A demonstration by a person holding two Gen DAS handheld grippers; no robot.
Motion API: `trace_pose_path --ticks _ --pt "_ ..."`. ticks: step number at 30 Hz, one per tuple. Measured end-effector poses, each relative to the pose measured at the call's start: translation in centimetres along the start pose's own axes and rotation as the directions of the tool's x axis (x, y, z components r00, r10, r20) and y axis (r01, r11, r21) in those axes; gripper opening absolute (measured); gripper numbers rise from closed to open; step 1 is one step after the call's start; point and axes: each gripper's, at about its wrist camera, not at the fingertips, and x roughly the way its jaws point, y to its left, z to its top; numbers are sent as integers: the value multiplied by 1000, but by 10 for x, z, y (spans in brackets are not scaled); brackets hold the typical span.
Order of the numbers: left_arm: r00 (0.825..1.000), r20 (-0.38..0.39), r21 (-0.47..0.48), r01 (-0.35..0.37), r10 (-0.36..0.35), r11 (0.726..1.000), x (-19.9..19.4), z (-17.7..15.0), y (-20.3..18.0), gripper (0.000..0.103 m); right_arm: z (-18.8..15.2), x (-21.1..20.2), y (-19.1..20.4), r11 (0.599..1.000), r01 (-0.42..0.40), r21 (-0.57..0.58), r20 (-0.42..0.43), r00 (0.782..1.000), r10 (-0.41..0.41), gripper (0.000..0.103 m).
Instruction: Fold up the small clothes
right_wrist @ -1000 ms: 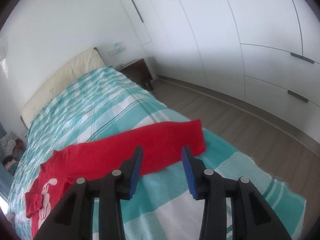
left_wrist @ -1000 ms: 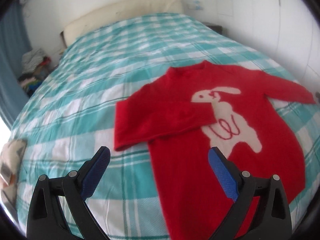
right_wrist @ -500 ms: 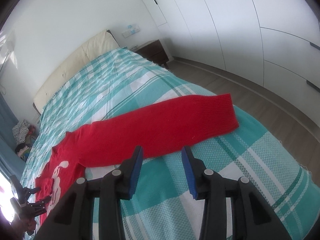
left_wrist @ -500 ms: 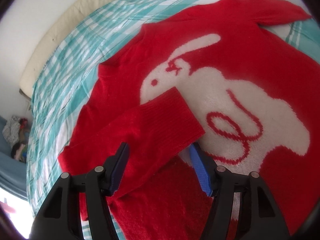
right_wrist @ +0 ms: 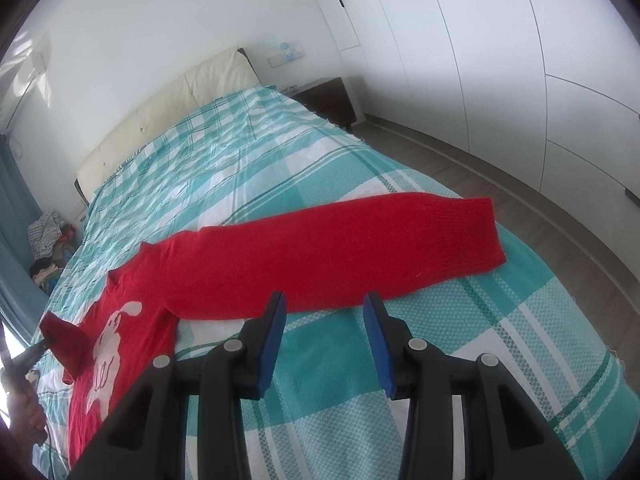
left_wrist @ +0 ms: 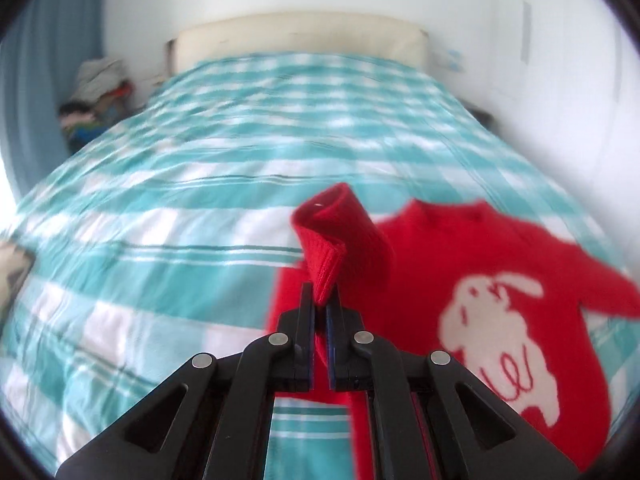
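A red sweater with a white rabbit lies on the teal checked bed. My left gripper is shut on the ribbed cuff of the sweater's left sleeve and holds it lifted above the sweater. In the right wrist view the left gripper shows at the far left holding that cuff. The other sleeve lies stretched flat across the bed. My right gripper is open and empty just in front of that sleeve's near edge.
A cream headboard is at the far end of the bed. A dark nightstand and white wardrobe doors stand on the right. A pile of clothes lies beside the bed on the left. The wood floor runs along the bed's right edge.
My left gripper has closed on the left sleeve's cuff and lifted it off the sweater's chest. My right gripper has moved closer to the stretched sleeve and stayed open.
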Motion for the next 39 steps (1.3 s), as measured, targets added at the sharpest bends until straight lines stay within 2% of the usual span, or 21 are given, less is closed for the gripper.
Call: trace_pose_path --ticks 2,3,5,8,11,14,16,17,19,21,26,31,39 --pt "992 14 -164 -125 129 979 -11 4 63 3 0 -1 0 1000 -4 1 3 1000 4 40" --pt "980 4 -232 -191 197 954 -14 -1 92 3 0 -1 1 1000 -3 0 4 1000 3 40" --pt "960 -50 -340 -277 277 898 -14 -16 139 3 0 -1 2 1000 8 -11 6 1000 -8 40" --pt "931 -125 -423 -363 344 830 -7 -45 178 3 -1 1 5 999 31 -37 6 1000 -30 40" --pt "885 -191 -442 -463 424 768 2 -78 189 3 -3 1 10 996 53 -69 7 999 -53 40" --pt "849 -292 -444 -529 441 724 19 -108 195 3 -6 2 14 992 75 -97 10 997 -75 40" --pt "856 -347 -511 -515 383 688 20 -123 205 3 -6 3 15 990 85 -108 9 996 -85 40" --pt "852 -353 -506 -522 387 686 21 -125 205 3 -7 3 15 990 86 -111 8 996 -85 40" --pt "838 -359 -463 -542 411 701 23 -123 200 3 -6 4 14 991 77 -106 3 997 -77 40" --pt "834 -364 -452 -548 415 704 24 -124 198 3 -5 4 13 993 67 -98 2 998 -67 40" --pt "854 -380 -514 -514 355 687 28 -132 210 3 -6 4 11 993 74 -92 -4 997 -75 40" --pt "858 -379 -519 -506 345 689 30 -134 211 3 -5 4 11 993 82 -90 3 997 -82 40" --pt "875 -373 -552 -477 309 684 30 -138 217 3 -5 4 5 994 91 -67 -3 996 -92 40"
